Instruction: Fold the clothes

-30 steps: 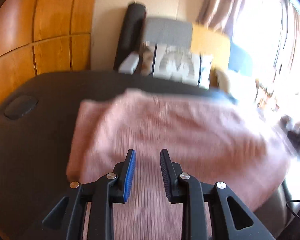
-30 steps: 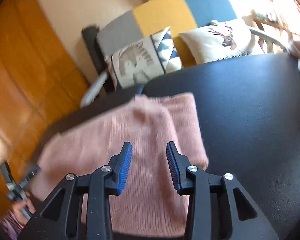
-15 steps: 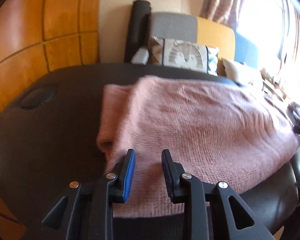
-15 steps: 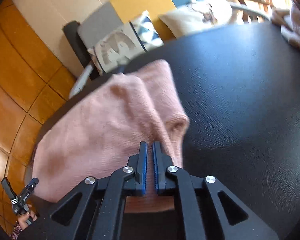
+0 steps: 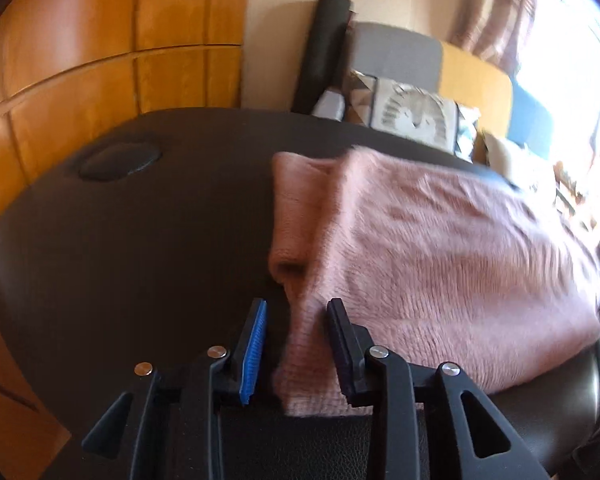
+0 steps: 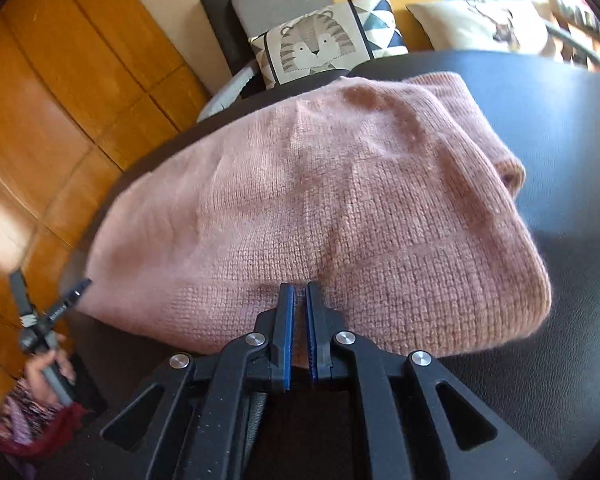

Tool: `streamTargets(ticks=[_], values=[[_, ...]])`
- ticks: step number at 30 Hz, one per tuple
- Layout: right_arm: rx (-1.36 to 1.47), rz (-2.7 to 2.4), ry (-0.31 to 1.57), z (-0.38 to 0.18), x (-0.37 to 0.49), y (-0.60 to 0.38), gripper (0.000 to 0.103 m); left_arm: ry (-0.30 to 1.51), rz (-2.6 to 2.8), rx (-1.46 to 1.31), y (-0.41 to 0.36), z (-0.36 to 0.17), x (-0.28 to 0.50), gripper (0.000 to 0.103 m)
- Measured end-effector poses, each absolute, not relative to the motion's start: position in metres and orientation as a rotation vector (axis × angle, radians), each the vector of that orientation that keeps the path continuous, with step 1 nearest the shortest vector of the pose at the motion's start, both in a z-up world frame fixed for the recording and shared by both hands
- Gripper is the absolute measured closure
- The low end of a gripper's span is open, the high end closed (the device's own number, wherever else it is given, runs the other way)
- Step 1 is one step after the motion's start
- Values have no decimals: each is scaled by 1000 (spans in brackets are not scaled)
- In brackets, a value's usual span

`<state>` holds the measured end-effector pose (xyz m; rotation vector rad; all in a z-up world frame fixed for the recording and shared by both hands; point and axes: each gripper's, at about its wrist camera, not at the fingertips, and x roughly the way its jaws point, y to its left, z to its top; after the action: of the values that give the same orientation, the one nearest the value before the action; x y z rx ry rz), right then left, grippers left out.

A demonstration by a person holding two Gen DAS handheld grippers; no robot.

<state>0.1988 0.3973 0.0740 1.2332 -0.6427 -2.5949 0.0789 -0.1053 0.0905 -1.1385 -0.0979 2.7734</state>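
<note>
The right gripper (image 6: 299,300) pinched the pink sweater (image 6: 320,208) at its hem near the table (image 6: 560,128) front edge, ready to lift a fold, while the left gripper (image 5: 296,320), jaws just widening and gripping nothing, straddled the hem's other corner.

**Pink sweater pinched at its edge**

The right gripper (image 6: 298,320) had just closed its jaws on the near edge of the pink sweater (image 6: 320,200). The sweater lay folded on the black table (image 6: 560,128). At 8 o'clock, a hand (image 6: 46,368) held the left gripper (image 6: 50,304). At 12 o'clock sat a tiger pillow (image 6: 316,46).
</note>
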Motion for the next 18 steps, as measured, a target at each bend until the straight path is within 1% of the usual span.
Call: streamTargets(ticks=[1, 2, 3, 5, 6, 7, 9, 12, 14, 17, 18], values=[[1197, -2618, -667, 79, 202, 404, 94, -107, 2793, -1114, -105, 95, 79, 71], [1160, -2641, -692, 84, 206, 411, 83, -115, 2812, -1090, -105, 99, 79, 71], [1122, -2663, -716, 90, 210, 417, 75, -127, 2829, -1065, -105, 103, 79, 71], [1085, -2750, -741, 101, 212, 439, 42, -209, 2805, -1012, -100, 114, 79, 71], [1071, -2800, -749, 107, 213, 452, 38, -239, 2786, -985, -95, 118, 76, 71], [1067, -2835, -764, 110, 212, 464, 35, -246, 2759, -974, -87, 121, 72, 71], [1108, -2842, -819, 106, 203, 488, 35, -230, 2702, -967, -65, 123, 63, 71], [1237, -2783, -901, 90, 180, 514, 35, -73, 2621, -958, -17, 119, 56, 71], [1295, -2709, -978, 74, 162, 526, 35, 69, 2582, -961, 14, 115, 53, 71], [1242, -2634, -1091, 59, 156, 533, 35, 207, 2545, -974, 42, 105, 48, 71], [1216, -2616, -1119, 57, 155, 534, 35, 220, 2535, -989, 48, 100, 45, 71]])
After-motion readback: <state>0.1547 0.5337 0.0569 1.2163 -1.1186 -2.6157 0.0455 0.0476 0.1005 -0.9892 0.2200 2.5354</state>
